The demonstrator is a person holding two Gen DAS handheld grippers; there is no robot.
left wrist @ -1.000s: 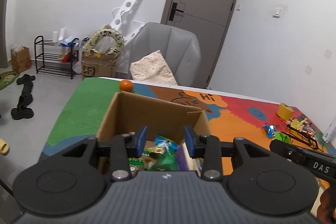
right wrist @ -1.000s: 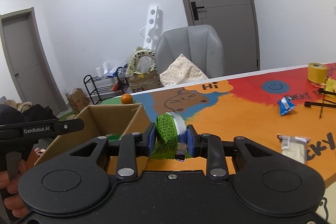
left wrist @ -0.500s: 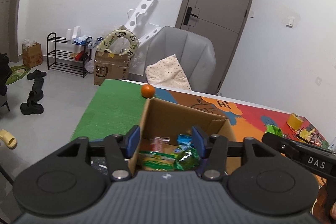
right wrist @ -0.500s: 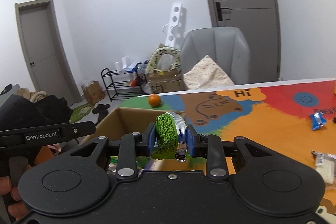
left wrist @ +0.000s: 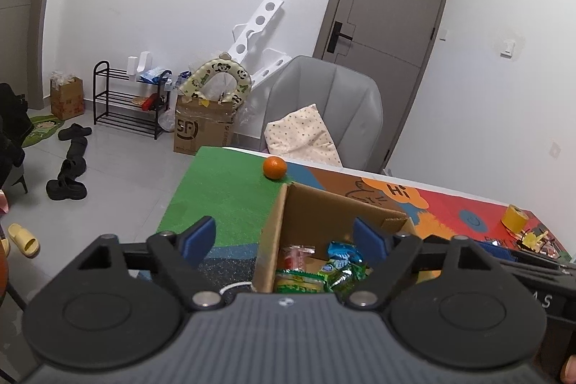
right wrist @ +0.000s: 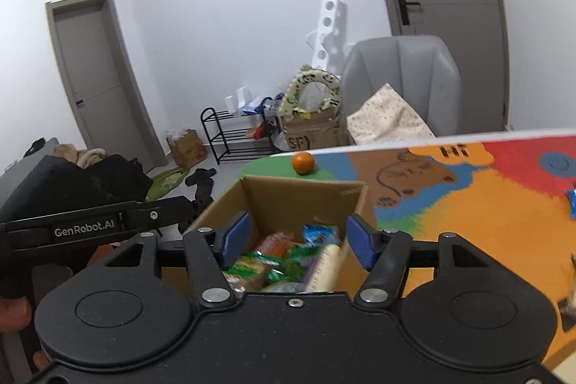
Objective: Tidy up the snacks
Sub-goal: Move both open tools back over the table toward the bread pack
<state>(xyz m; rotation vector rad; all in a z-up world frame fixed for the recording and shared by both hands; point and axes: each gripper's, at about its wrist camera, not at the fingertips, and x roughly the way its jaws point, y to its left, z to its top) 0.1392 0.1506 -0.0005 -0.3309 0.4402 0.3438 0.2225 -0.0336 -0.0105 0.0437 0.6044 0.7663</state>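
My left hand-held gripper (left wrist: 284, 238) has its blue pads spread wide with nothing between them; the jaws have just been opening. It hangs over the near left wall of the cardboard box (left wrist: 273, 236), one pad above the green part of the desk (left wrist: 223, 189), the other over the box's inside. My right hand-held gripper (right wrist: 298, 242) has also just been opening; its pads stand apart over the box mouth, touching nothing.

The snacks (right wrist: 284, 261) lie heaped in the bottom of the box: green, blue and orange wrappers, and a pale packet leaning against the right wall. That packet is blurred, so I cannot read what it is. My grippers' bodies cover the near part of the heap and the box's near wall.

The box stands close to the desk's left edge, with a green strip free on that side. An orange (left wrist: 274, 168) sits just beyond the far wall, near the desk's far edge. To the right the desk is open and mostly bare; a blue packet (right wrist: 571, 202) is cut off by the frame there, and a yellow tape roll (left wrist: 514, 216) lies farther off, beside small clutter too fine to make out.
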